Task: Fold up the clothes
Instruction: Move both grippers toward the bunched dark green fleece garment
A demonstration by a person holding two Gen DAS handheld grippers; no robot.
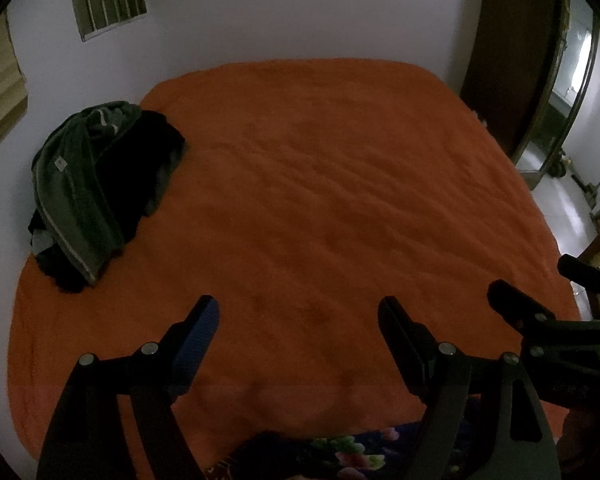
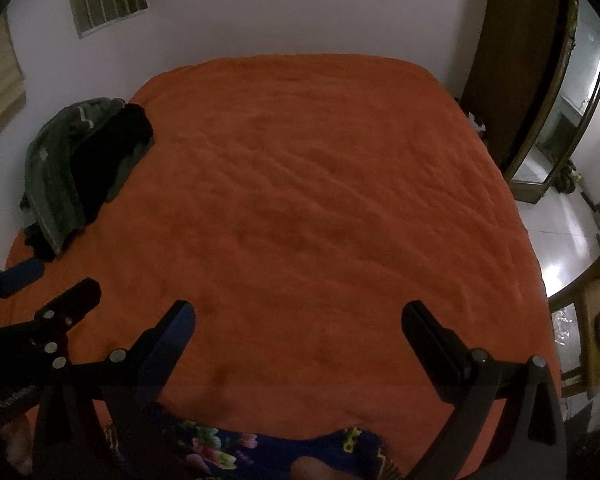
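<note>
Floral cloth (image 2: 220, 446) bunched just under both tongs. Left gripper (image 1: 298, 312), right gripper (image 2: 298, 318) spread apart, empty. Fuzzy orange bedspread (image 1: 320, 200) ahead; dark rumpled clothes pile (image 1: 96, 184) far left.

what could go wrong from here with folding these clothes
1. The clothes pile is a tangle of green and black pieces at the bed's far left edge; a grab may lift several at once.
2. Both the left hand-held gripper and the right hand-held gripper are open and far from the pile, so reaching may drag across the orange bedcover.
3. Dim light hides the black fabric's edges.
</note>
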